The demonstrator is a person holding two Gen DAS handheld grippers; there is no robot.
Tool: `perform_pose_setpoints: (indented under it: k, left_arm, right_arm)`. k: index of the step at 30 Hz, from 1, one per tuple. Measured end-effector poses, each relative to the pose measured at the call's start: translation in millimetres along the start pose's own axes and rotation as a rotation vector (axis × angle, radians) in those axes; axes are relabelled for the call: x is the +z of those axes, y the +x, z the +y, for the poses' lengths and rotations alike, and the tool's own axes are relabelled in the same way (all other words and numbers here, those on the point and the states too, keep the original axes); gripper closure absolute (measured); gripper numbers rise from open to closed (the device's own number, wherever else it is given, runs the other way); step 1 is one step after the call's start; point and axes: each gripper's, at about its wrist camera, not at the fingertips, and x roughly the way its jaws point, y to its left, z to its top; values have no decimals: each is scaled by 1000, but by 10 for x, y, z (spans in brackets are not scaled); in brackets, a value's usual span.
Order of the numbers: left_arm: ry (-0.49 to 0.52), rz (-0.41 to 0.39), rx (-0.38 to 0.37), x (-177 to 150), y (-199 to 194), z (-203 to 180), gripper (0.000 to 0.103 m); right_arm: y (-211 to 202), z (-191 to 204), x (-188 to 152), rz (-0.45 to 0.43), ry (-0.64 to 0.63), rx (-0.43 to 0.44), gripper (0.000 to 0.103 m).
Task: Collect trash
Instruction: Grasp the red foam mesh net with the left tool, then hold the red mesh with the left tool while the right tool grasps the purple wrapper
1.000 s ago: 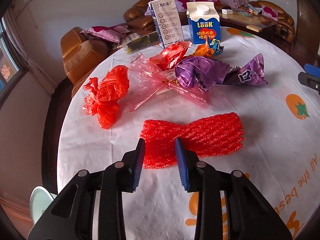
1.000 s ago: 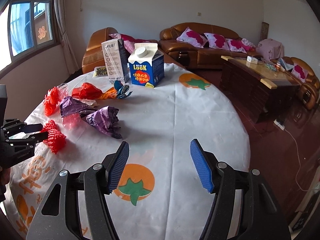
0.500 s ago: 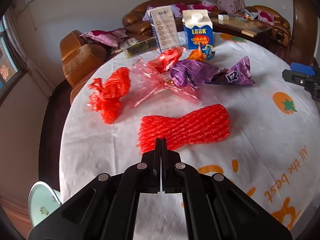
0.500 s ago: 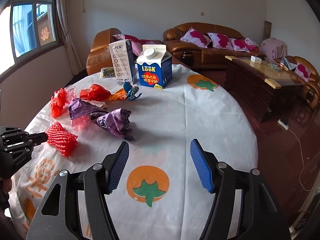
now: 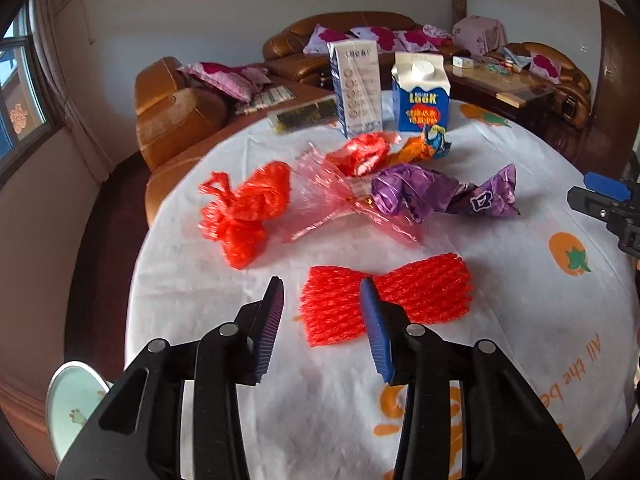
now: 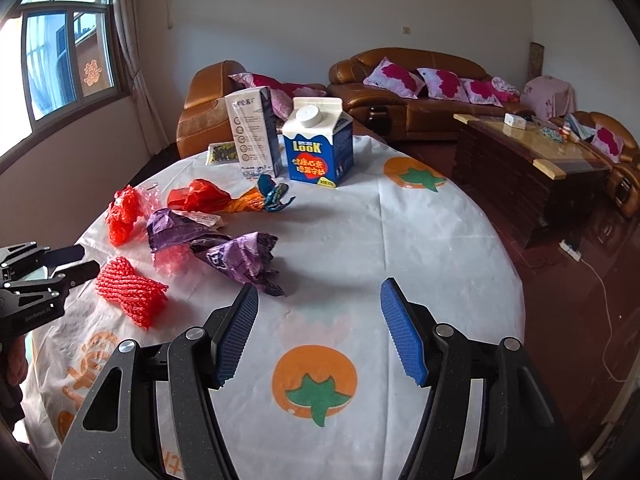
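Observation:
Trash lies on a round table with a white, orange-printed cloth (image 5: 520,280). A red foam net (image 5: 420,296) lies just in front of my left gripper (image 5: 322,324), which is open and empty, its right finger over the net's left end. Behind it are a red plastic bag (image 5: 244,212), pink cellophane (image 5: 332,208), a purple wrapper (image 5: 432,196), a red wrapper (image 5: 364,152) and an orange-blue wrapper (image 5: 428,146). My right gripper (image 6: 318,328) is open and empty over bare cloth; the net (image 6: 130,292) and purple wrapper (image 6: 240,256) lie to its left.
A blue LOOK carton (image 5: 420,96) and a tall white carton (image 5: 356,88) stand at the table's far side, with a flat dark packet (image 5: 304,114). Brown sofas (image 6: 412,92) and a coffee table (image 6: 532,164) stand beyond. A pale green bin (image 5: 74,404) is low left.
My left gripper shut empty half a second ago and has now opened again, at the net's left end. The right gripper stayed open and drifted a little.

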Motion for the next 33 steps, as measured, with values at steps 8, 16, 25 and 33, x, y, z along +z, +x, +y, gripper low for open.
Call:
perform_pose_setpoints:
  k: [8, 16, 25, 33]
  left_arm:
    - [-12, 68, -78, -62, 281, -56, 84]
    - [1, 74, -38, -107, 153, -96, 103]
    - [-55, 17, -20, -167, -172, 151, 103]
    - [-105, 9, -11, -79, -20, 286, 60]
  right_arm:
    - [75, -45, -49, 19, 12, 13, 39]
    - [77, 40, 13, 11, 11, 14, 39]
    - [212, 259, 245, 9, 16, 29, 40]
    - [272, 203, 187, 23, 34, 12, 39]
